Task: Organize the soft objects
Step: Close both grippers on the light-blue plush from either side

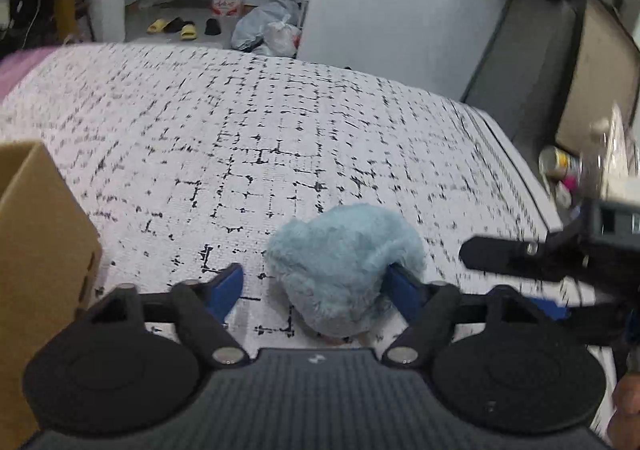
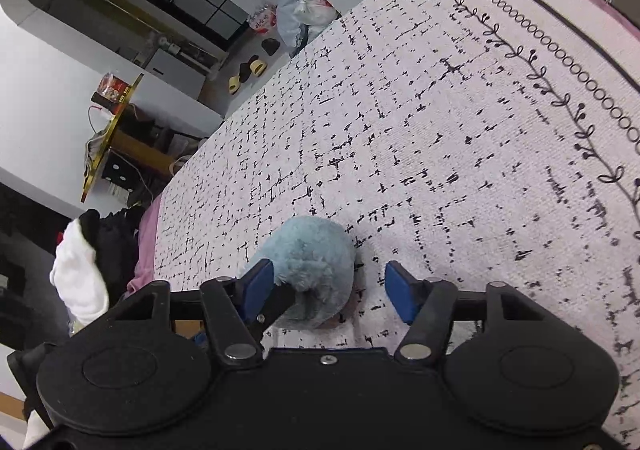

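A fluffy light-blue plush (image 1: 344, 262) lies on the white bed cover with black dashes (image 1: 240, 122). My left gripper (image 1: 316, 290) straddles it: the right blue pad (image 1: 404, 290) touches the fur, while the left pad (image 1: 226, 288) stands apart from it over bare cover. In the right wrist view the same plush (image 2: 310, 258) sits between the jaws of my right gripper (image 2: 328, 288), against its left pad (image 2: 256, 284), with a gap to the right pad (image 2: 400, 290). A black finger of the right gripper (image 1: 516, 256) reaches in from the right.
An open cardboard box (image 1: 40, 270) stands on the bed at the left. Past the bed's right edge are a can (image 1: 558, 164) and clutter. Slippers (image 1: 188, 30) and plastic bags (image 1: 268, 30) lie on the floor beyond. White clothes (image 2: 76, 278) hang beside the bed.
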`<state>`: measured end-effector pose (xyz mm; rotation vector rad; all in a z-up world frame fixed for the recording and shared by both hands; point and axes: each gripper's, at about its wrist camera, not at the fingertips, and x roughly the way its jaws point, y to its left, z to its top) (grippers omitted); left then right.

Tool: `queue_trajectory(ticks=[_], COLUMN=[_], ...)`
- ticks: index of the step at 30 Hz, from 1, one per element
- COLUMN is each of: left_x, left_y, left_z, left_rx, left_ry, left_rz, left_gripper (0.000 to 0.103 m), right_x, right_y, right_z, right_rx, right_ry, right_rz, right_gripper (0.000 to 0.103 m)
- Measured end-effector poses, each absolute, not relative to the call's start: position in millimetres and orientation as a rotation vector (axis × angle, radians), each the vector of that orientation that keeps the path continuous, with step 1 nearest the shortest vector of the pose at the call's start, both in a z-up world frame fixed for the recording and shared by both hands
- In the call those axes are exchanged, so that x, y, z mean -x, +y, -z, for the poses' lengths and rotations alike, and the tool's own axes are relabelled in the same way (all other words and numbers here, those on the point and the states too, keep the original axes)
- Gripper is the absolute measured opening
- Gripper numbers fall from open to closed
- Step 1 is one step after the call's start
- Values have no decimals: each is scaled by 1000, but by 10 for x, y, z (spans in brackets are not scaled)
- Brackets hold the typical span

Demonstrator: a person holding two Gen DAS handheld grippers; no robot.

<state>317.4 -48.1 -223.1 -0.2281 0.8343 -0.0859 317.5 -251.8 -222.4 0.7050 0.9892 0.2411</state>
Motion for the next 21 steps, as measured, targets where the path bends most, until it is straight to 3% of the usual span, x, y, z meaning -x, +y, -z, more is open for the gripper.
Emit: queue_trajectory(ticks=[3,21], left_x=[-3223,-3317], left_y=[-376,-15], left_z=[2318,2418], left_rx=[305,577], left_ry=[847,865], left_rz=[72,75], left_gripper=[48,33], right_x=[-3214,-3513], right_y=[-2467,-2139], right_z=[2267,2513], right_rx=[-714,-760], right_ry=[986,1027], right_rz=[-248,-272], right_gripper=[53,49])
